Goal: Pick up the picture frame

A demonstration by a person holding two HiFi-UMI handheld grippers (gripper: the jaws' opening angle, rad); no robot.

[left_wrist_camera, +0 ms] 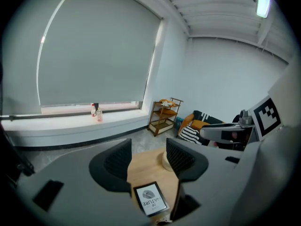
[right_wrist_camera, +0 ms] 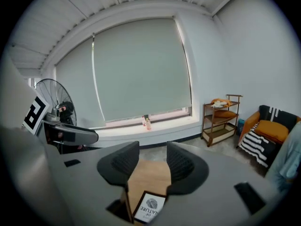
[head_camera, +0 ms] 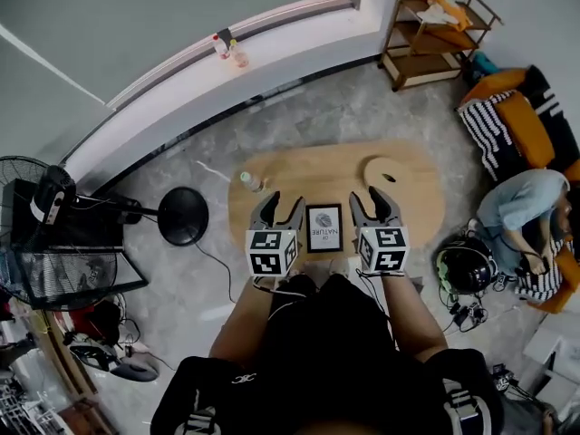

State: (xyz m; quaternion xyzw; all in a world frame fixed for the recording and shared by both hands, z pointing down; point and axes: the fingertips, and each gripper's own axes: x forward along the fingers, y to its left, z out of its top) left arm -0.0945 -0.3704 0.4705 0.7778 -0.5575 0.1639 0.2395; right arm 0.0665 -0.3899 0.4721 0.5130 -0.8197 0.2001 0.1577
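Observation:
A small black picture frame (head_camera: 324, 227) with a white print lies flat near the front edge of the oval wooden table (head_camera: 299, 172). The frame (left_wrist_camera: 151, 199) shows low between the left jaws, and the frame (right_wrist_camera: 149, 206) sits low in the right gripper view too. My left gripper (head_camera: 276, 210) hovers just left of it, jaws apart, nothing between them. My right gripper (head_camera: 377, 202) hovers just right of it, likewise open and empty. Neither touches the frame.
A small bottle (head_camera: 250, 182) stands at the table's left edge and a round wooden dish (head_camera: 387, 169) at its right. A standing fan (head_camera: 54, 198) is to the left, a wooden shelf (head_camera: 433, 39) at the back right, a seated person (head_camera: 530, 211) to the right.

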